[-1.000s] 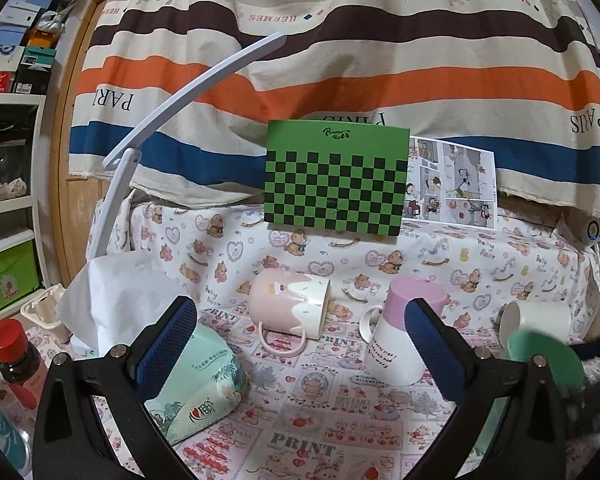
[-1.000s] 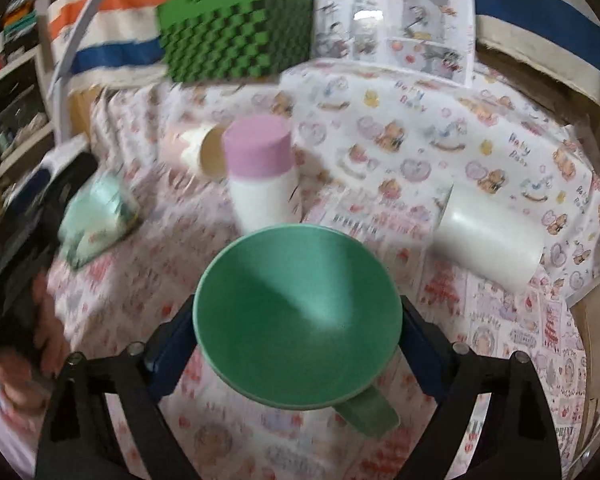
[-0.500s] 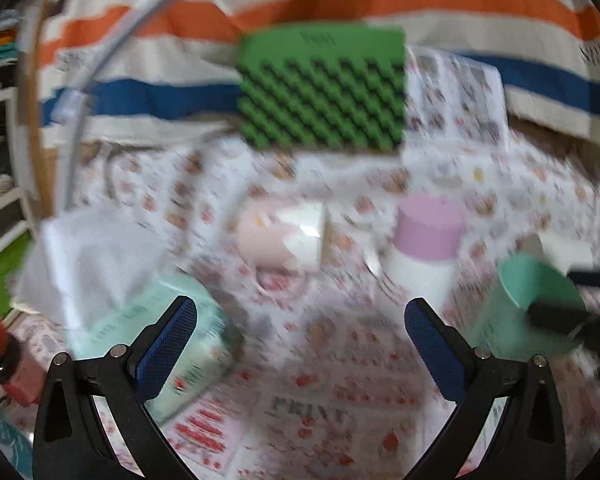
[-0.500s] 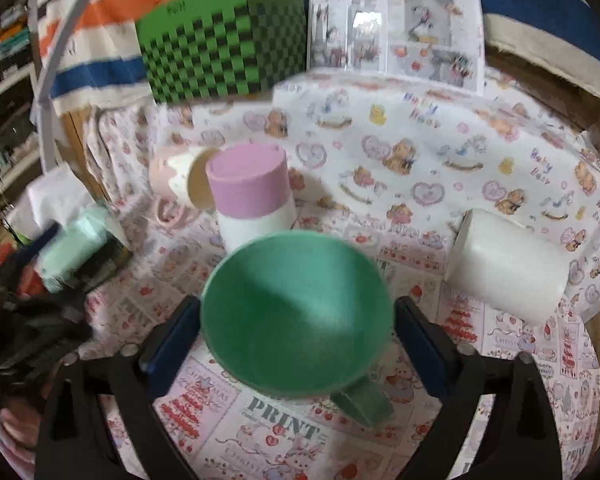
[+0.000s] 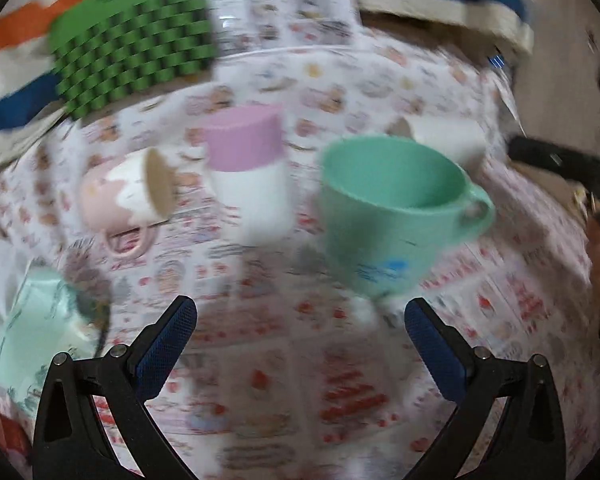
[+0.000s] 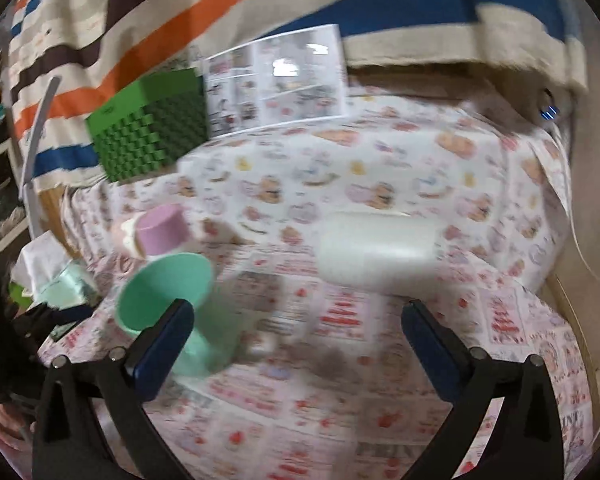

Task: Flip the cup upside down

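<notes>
Released from my right gripper, the mint-green plastic handled cup stood upright on the printed tablecloth; both jaws apart. I would regrip squarely with the left gripper.

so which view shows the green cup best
The left wrist view: the green cup sits whole, mouth up, handle visible. The right wrist view shows it blurred at the left edge, partly behind the right gripper finger.

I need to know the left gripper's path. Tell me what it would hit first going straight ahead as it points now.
Probably the printed tablecloth first: the open left gripper tilts down at bare cloth between its fingers. Beyond stand the purple-topped cup and, right of centre, the green cup. Blur leaves depth unclear.
</notes>
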A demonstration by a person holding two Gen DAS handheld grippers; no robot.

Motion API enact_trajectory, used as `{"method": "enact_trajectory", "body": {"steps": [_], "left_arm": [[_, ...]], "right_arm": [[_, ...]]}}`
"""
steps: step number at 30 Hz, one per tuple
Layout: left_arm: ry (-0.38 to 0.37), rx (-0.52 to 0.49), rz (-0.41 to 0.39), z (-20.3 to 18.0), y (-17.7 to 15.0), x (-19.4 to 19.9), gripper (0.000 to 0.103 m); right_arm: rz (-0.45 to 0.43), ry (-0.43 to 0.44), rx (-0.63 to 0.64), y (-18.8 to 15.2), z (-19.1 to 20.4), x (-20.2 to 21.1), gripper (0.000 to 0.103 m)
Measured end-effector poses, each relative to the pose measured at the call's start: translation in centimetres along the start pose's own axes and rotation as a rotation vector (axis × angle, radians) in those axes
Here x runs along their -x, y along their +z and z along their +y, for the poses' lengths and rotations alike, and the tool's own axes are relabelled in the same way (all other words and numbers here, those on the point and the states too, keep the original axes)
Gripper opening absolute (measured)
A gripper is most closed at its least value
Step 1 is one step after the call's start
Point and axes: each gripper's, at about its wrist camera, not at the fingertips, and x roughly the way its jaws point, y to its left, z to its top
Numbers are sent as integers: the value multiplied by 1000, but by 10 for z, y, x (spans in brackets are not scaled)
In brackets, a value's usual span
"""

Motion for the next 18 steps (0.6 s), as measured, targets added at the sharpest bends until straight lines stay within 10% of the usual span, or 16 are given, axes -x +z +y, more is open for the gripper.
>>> {"method": "enact_trajectory", "body": {"steps": [18], "left_arm": [[-33,33,110,-38,34,-63,102]], "right_arm": [[-10,-93,-57,-3,-32,-5,103]]}}
